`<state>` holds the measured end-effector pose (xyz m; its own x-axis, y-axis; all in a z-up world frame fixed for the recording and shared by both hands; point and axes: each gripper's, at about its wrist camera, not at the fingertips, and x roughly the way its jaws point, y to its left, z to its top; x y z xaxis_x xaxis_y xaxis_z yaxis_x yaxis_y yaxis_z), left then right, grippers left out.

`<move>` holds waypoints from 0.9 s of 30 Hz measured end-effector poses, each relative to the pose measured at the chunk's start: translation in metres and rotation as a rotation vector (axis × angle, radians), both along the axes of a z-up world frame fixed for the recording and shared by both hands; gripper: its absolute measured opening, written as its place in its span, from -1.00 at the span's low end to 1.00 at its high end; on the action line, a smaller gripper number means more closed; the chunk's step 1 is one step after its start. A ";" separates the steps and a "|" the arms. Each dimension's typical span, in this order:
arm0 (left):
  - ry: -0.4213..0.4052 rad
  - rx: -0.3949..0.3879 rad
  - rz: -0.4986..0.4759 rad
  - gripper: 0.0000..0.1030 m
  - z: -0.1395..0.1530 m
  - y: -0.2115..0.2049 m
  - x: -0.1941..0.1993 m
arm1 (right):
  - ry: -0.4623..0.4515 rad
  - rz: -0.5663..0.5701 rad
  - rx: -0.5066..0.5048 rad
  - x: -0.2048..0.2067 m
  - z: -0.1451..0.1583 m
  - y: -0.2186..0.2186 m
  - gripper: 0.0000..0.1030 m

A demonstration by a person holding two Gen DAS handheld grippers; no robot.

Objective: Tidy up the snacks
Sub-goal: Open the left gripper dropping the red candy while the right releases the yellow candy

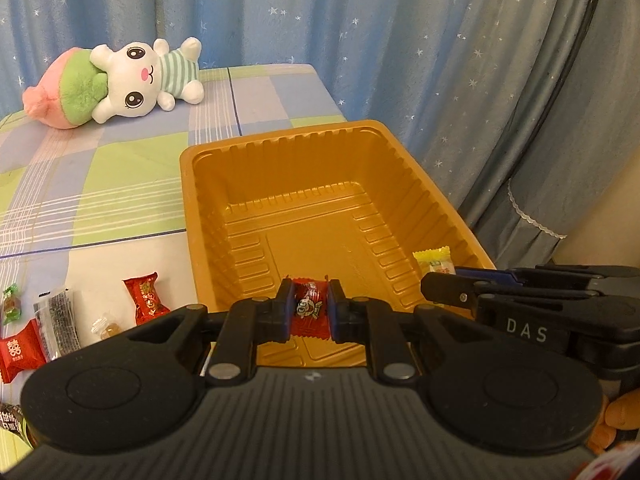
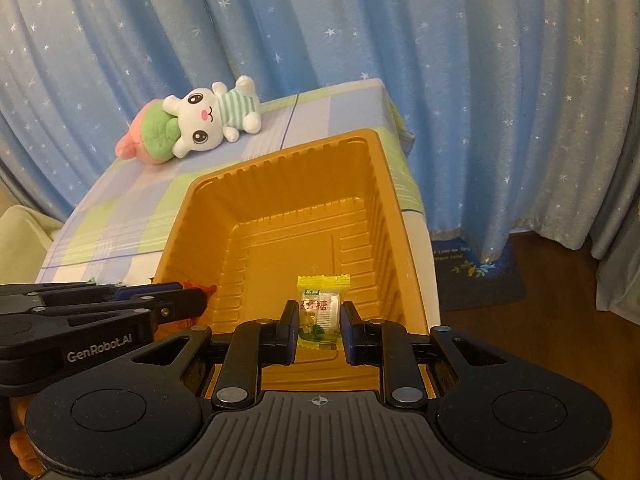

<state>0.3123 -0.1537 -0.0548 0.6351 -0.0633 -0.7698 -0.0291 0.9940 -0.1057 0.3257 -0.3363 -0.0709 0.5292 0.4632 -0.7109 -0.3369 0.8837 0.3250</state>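
A gold plastic tray (image 1: 200, 208) sits on the checked tablecloth; it also shows in the right wrist view (image 2: 176, 232). My left gripper (image 1: 311, 308) is shut on a red wrapped candy (image 1: 310, 304) and holds it over the tray's near end. My right gripper (image 2: 319, 316) is shut on a yellow wrapped candy (image 2: 322, 304), also over the tray; that candy shows in the left wrist view (image 1: 434, 262). Several loose snacks lie left of the tray: a red candy (image 1: 146, 298), a dark grey packet (image 1: 60, 320), a clear candy (image 1: 105, 326), a red packet (image 1: 18, 350), a green candy (image 1: 11, 302).
A plush rabbit (image 1: 144, 76) with a pink and green plush (image 1: 68, 88) lies at the table's far left. Blue star curtains (image 1: 360, 32) hang behind. The table's right edge drops to a wood floor with a dark mat (image 2: 480, 280).
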 end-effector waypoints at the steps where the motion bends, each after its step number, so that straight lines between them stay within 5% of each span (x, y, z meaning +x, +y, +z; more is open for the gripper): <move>1: -0.001 -0.001 0.002 -0.68 0.000 0.000 0.001 | 0.000 0.000 0.000 0.001 0.000 0.000 -0.57; 23: -0.017 -0.011 0.031 -0.36 0.011 0.009 -0.019 | -0.053 -0.004 0.043 0.000 0.006 0.002 -0.52; 27: -0.023 -0.022 0.043 -0.29 0.015 0.013 -0.029 | -0.076 -0.019 0.072 -0.006 0.013 -0.003 0.17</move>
